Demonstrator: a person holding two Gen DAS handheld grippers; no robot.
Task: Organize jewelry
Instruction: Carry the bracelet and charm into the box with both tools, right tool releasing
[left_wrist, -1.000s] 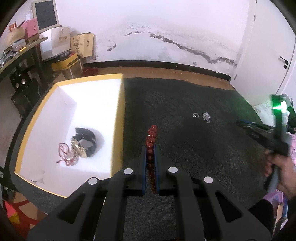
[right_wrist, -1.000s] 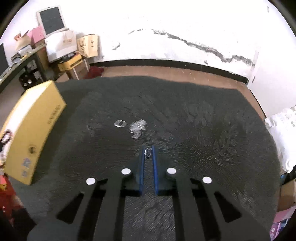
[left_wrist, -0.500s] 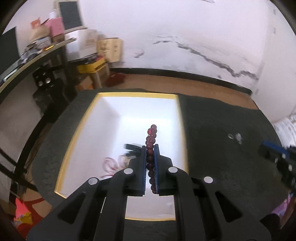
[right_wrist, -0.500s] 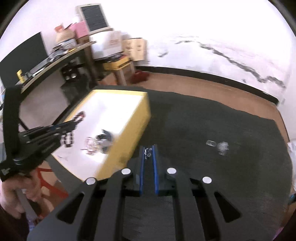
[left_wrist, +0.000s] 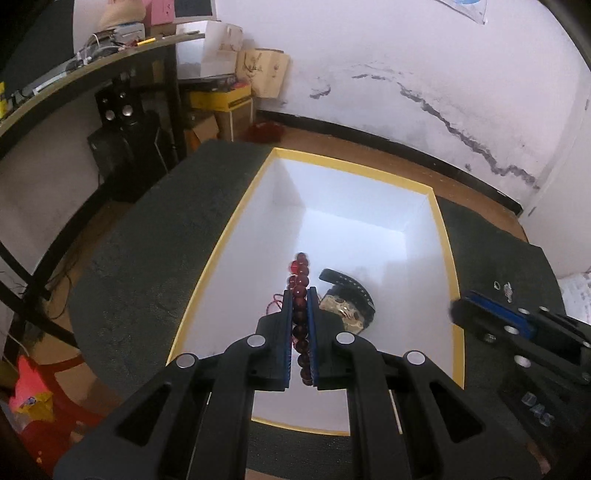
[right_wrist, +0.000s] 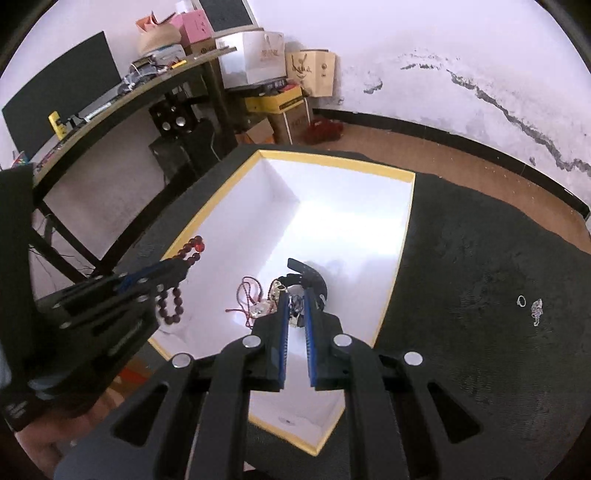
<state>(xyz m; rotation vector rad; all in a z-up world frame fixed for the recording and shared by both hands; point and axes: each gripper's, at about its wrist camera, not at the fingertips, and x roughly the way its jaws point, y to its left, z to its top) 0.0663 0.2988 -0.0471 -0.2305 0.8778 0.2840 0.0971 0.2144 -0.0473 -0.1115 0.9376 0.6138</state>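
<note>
In the last second I've swung both tongs from over the dark mat to above the white, yellow-rimmed box (left_wrist: 453, 280), so both drops look ready. My left tongs (left_wrist: 299, 295) are clamped on the red bead bracelet (left_wrist: 300, 280); my right tongs (right_wrist: 294, 295) pinch a small dark trinket (right_wrist: 295, 303) over the watch (right_wrist: 310, 275) and red cord (right_wrist: 246, 291). The far half of the box is open floor. A ring (right_wrist: 521, 301) and a silver piece (right_wrist: 535, 309) wait on the mat to the right.

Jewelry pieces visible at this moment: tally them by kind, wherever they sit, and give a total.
Bead bracelet: 1
Black-strap watch: 1
Red cord piece: 1
Ring: 1
Silver piece on cloth: 1
Small piece in right gripper: 1
Total: 6
</note>
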